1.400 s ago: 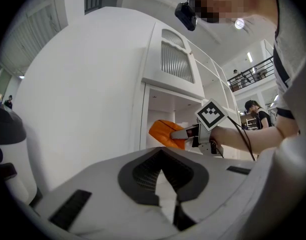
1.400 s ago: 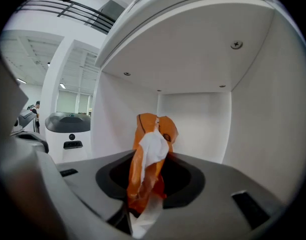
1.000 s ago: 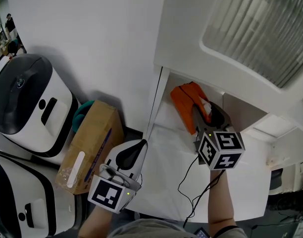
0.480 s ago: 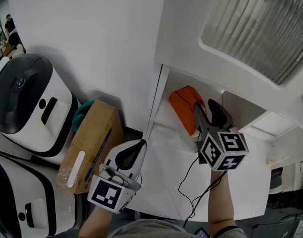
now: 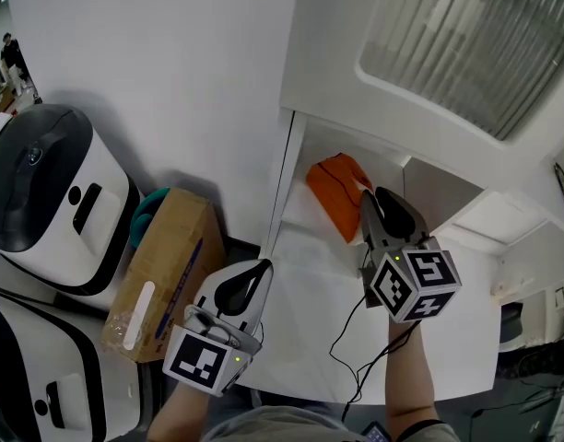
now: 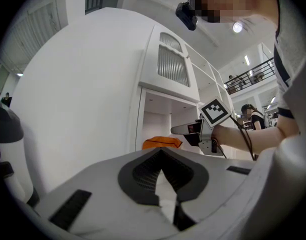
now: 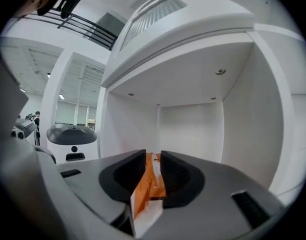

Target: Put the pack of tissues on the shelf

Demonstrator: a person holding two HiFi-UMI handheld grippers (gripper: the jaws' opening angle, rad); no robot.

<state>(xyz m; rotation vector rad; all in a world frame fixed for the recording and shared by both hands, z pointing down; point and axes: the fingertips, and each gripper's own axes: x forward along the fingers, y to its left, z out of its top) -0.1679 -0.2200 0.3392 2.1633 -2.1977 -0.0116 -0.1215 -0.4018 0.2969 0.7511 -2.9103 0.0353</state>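
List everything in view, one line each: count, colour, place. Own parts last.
tissue pack: one, orange, lying inside the shelf opening.
shelf: one, white, ahead and to the right.
cardboard box: one, brown, low down, left of the shelf.
teal thing: one, teal, behind the box, too hidden to name.
machines: two, white with black tops, far left.
left claw: one, grey, shut, empty, low by the shelf's edge.
right claw: one, grey, at the shelf, jaws closing, the pack showing in their gap.
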